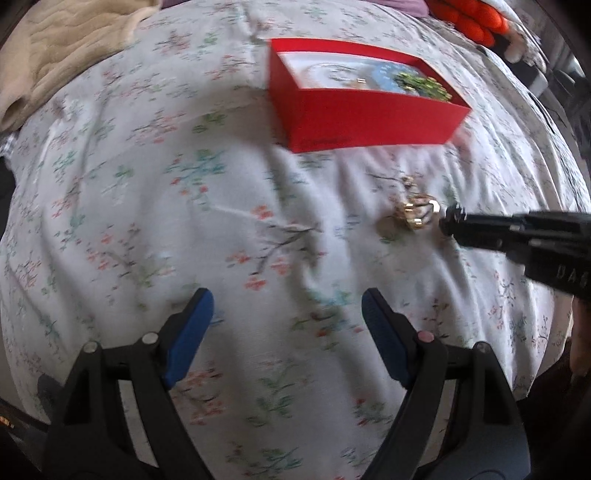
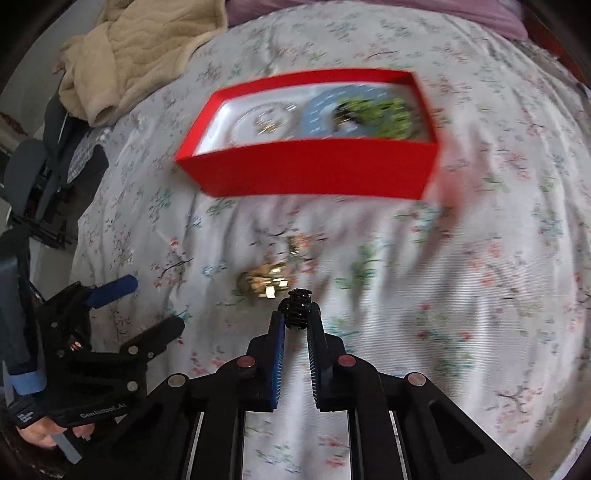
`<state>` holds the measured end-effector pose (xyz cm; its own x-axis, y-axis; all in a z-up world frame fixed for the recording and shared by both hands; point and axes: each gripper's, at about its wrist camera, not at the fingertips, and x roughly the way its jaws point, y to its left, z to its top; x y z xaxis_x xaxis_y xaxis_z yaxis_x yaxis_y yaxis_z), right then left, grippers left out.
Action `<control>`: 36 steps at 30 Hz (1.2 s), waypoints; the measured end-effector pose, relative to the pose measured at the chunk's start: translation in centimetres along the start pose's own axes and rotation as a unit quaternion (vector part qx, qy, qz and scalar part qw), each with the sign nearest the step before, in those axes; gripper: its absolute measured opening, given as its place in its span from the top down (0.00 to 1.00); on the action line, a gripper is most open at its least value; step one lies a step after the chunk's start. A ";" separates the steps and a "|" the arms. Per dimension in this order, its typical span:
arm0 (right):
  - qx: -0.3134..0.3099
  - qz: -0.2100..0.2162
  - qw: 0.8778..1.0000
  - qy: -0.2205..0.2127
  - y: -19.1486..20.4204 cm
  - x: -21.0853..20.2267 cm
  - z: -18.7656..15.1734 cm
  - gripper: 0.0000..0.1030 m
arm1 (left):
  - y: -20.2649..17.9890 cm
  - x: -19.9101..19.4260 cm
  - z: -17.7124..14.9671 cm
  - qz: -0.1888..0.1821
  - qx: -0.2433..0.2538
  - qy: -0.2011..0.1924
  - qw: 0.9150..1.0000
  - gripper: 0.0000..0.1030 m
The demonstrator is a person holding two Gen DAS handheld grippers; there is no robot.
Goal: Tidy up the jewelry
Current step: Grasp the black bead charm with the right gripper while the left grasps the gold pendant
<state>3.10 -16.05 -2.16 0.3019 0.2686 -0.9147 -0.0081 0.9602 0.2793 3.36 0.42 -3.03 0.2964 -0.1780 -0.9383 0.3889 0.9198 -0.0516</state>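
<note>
Right gripper [image 2: 298, 322] jaws clamped on black beaded piece [image 2: 299, 308], just beside gold jewelry [image 2: 263, 283] on bed [image 2: 461, 288], near side of red box [image 2: 314, 168]. Small, light, slippery, snag-prone; pinch a bead cluster, not loose chain. Left gripper [image 1: 286, 325] jaws apart, empty.

I'm in a home bedroom, working over a bed: wrinkled floral bedsheet [image 2: 424, 295], beige quilted blanket [image 2: 140, 48] bunched at the head, purple pillow [image 2: 406, 9] behind, clothes heaped on a chair [image 2: 33, 177] at bedside
</note>
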 end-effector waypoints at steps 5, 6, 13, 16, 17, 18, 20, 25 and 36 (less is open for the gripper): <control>0.031 -0.002 0.999 -0.011 -2.9 -1.1 0.0 0.88 | -2.3 0.6 0.8 -0.018 0.025 -0.005 1.000 0.23; 0.034 -0.001 0.999 -0.012 -3.3 -1.2 0.0 0.88 | -2.9 0.6 1.0 -0.025 0.028 -0.008 0.999 0.25; 0.043 0.004 0.999 -0.009 -5.2 -1.4 0.0 0.88 | -5.4 0.6 2.7 -0.067 0.060 -0.040 0.995 0.43; 0.043 0.007 0.999 -0.006 -5.9 -1.3 -0.2 0.88 | -6.5 0.8 3.4 -0.073 0.085 -0.058 0.992 0.50; 0.043 0.008 0.999 -0.005 -5.9 -1.3 -0.2 0.88 | -6.8 0.8 3.5 -0.073 0.091 -0.062 0.991 0.52; 0.043 0.010 0.999 -0.005 -6.1 -1.3 -0.3 0.88 | -7.1 0.9 3.7 -0.073 0.098 -0.066 0.990 0.54; 0.043 0.011 0.999 -0.004 -6.6 -1.5 -0.5 0.88 | -7.5 1.4 4.3 -0.071 0.107 -0.067 0.989 0.58; 0.045 0.016 0.999 -0.002 -7.2 -1.4 -0.4 0.88 | -7.4 2.4 4.5 -0.071 0.108 -0.051 0.990 0.76; 0.050 0.024 0.998 -0.008 -7.4 -1.8 0.2 0.88 | -7.4 1.4 5.2 -0.085 0.092 -0.065 0.990 0.77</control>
<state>2.77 -23.66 -2.51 0.3195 0.3127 -0.8945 0.0719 0.9333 0.3520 5.38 -8.45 -2.18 0.3188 -0.3798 -0.8684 0.5911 0.7959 -0.1311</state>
